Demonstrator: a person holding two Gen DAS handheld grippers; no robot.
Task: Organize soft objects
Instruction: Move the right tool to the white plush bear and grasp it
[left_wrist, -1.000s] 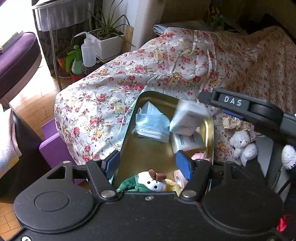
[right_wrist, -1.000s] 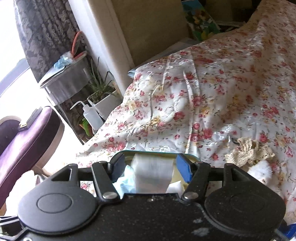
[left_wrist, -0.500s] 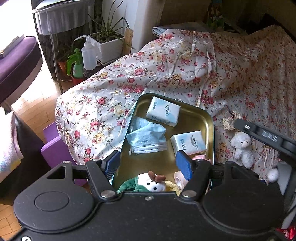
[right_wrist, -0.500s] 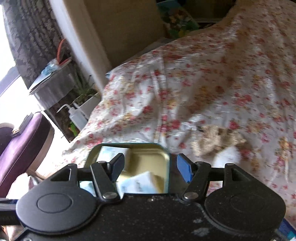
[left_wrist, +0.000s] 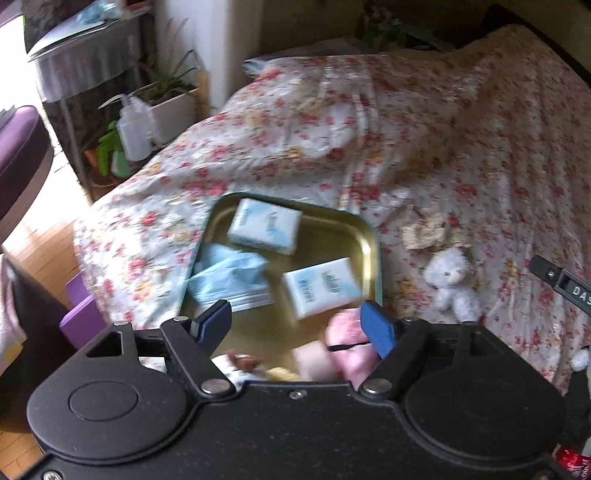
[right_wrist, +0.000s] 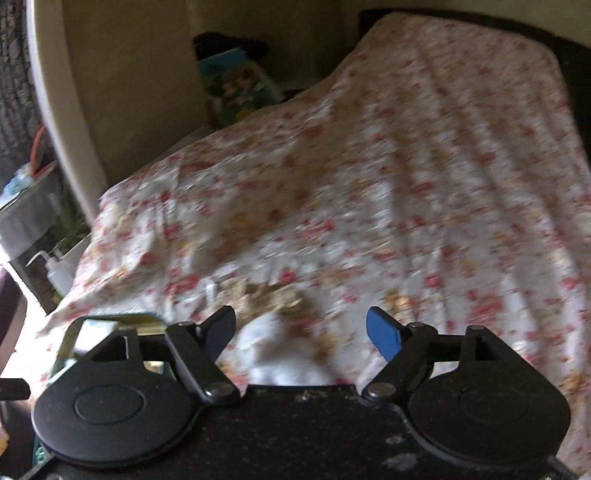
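Both claws' jaws just opening, nothing between them. Left claw (left_wrist: 295, 325) released over tin (left_wrist: 369, 236) at bed's (left_wrist: 406, 147) near-left corner, already holding tissue packs (left_wrist: 264, 226), masks (left_wrist: 229, 277). Right claw (right_wrist: 301, 334) released, aimed at white bear (left_wrist: 450, 284) on bed beside tin, likely next pick.

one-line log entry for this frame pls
left tongs: open, empty | right tongs: open, empty | tray: two tissue packs | white teddy: on bed
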